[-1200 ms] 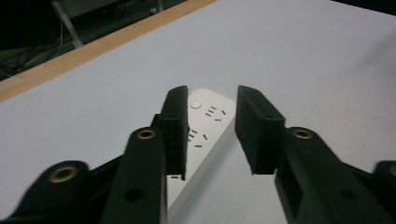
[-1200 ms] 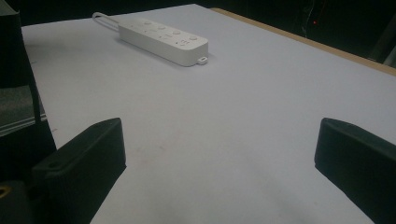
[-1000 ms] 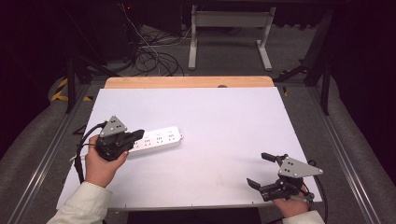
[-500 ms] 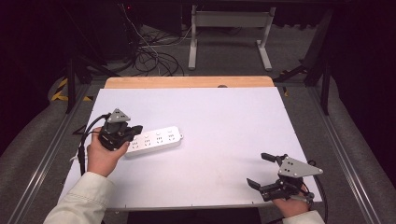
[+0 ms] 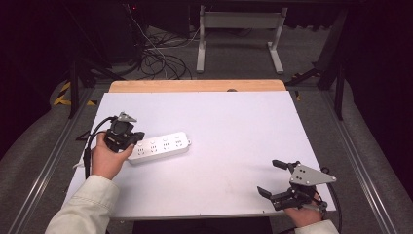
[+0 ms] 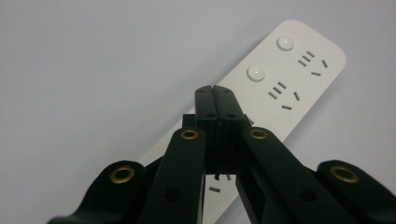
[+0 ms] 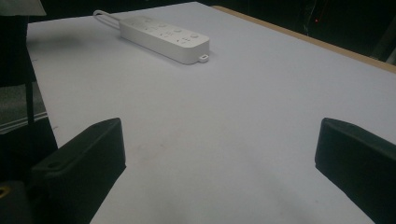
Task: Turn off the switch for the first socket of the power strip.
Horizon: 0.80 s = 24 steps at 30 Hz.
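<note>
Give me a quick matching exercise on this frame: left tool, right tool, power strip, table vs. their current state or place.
Column 1:
1. left tool
2. right tool
3. power strip
4. table

Column 2:
A. white, lying flat at the table's left
B. jaws wide apart, near the front right corner
C. jaws closed together, tips over the strip's near end
D. white top with a wooden strip along the far edge

Pairs: 1-C, 2-B, 3-A, 4-D

The left gripper (image 6: 215, 91), jaws pressed together, hung over a white power strip (image 6: 299, 79) lying diagonally on the pale desk (image 6: 84, 70).
</note>
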Motion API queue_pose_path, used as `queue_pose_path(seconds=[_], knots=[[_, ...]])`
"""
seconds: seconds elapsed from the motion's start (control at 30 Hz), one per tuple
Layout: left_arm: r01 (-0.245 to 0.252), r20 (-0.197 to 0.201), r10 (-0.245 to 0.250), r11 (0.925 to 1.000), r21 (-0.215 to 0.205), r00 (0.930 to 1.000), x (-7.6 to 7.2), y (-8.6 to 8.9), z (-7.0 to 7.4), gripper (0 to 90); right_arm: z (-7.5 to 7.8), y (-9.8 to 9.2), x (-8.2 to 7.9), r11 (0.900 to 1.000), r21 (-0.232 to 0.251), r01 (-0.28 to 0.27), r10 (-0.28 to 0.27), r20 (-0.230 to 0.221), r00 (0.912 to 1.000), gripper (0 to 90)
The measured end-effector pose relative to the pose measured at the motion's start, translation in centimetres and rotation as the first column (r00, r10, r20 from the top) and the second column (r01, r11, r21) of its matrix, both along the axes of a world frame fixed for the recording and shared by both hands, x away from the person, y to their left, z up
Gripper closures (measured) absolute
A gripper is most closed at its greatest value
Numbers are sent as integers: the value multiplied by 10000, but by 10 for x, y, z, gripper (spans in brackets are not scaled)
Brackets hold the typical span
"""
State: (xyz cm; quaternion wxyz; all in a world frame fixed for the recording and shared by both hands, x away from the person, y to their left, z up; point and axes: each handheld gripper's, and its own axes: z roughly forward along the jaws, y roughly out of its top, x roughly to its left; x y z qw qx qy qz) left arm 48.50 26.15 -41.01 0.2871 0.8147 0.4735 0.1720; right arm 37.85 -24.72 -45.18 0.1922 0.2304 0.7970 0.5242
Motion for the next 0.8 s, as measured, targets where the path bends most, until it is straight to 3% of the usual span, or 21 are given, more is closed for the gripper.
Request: queue_pose_path(seconds=[0.5, 0.8], knots=[[-259, -962, 348, 9954, 919, 9948, 13, -4, -12, 900, 0, 0, 0, 10000, -7, -33, 33, 12, 10000, 19], [-408, -1466, 563, 9935, 1064, 9876, 19, -2, -17, 900, 0, 0, 0, 10000, -38, -78, 78, 14, 10000, 19]])
